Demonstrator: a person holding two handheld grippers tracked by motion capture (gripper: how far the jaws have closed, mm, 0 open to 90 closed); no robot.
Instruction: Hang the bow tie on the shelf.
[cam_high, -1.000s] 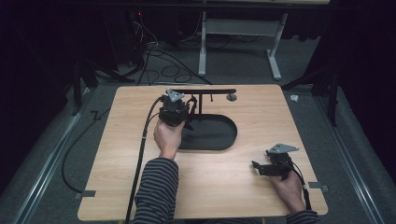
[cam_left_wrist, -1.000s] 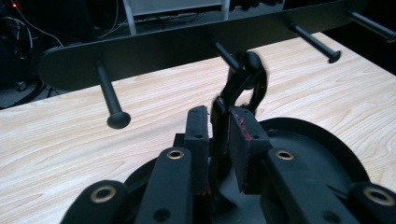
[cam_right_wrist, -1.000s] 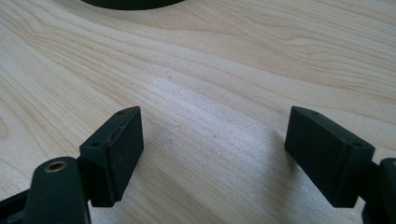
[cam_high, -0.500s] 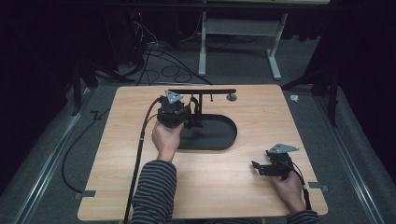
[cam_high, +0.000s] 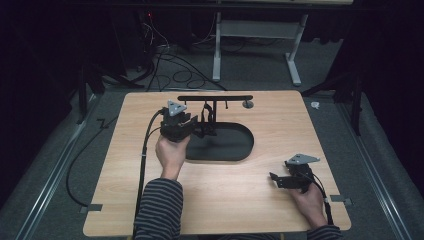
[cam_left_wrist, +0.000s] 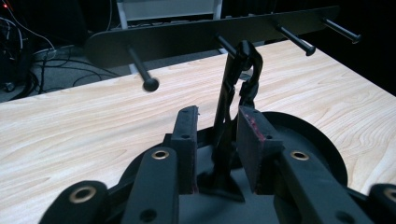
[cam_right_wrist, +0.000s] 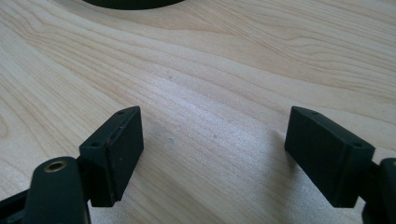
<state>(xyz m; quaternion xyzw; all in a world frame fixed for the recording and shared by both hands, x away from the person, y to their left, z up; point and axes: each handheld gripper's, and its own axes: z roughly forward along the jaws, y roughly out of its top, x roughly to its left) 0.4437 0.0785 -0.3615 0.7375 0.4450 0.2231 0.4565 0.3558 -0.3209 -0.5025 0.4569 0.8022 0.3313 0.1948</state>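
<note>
Left tongs (cam_left_wrist: 215, 149), just spreading off the dark strap (cam_left_wrist: 246, 77) hung on the rack's (cam_high: 215, 98) middle peg, could snag and tug it off as they back away, while right tongs (cam_right_wrist: 212, 158) rest spread, empty, on the pale wood counter (cam_high: 150, 200) in a dark room.

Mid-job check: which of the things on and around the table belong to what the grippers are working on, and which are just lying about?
In the job:
- black rack with pegs, on its oval base
- dark strap hung on a peg
- left gripper, fingers just opening, strap between them, untouched

Lying about:
- right gripper, open over bare table
- small round disc
- floor cables
</note>
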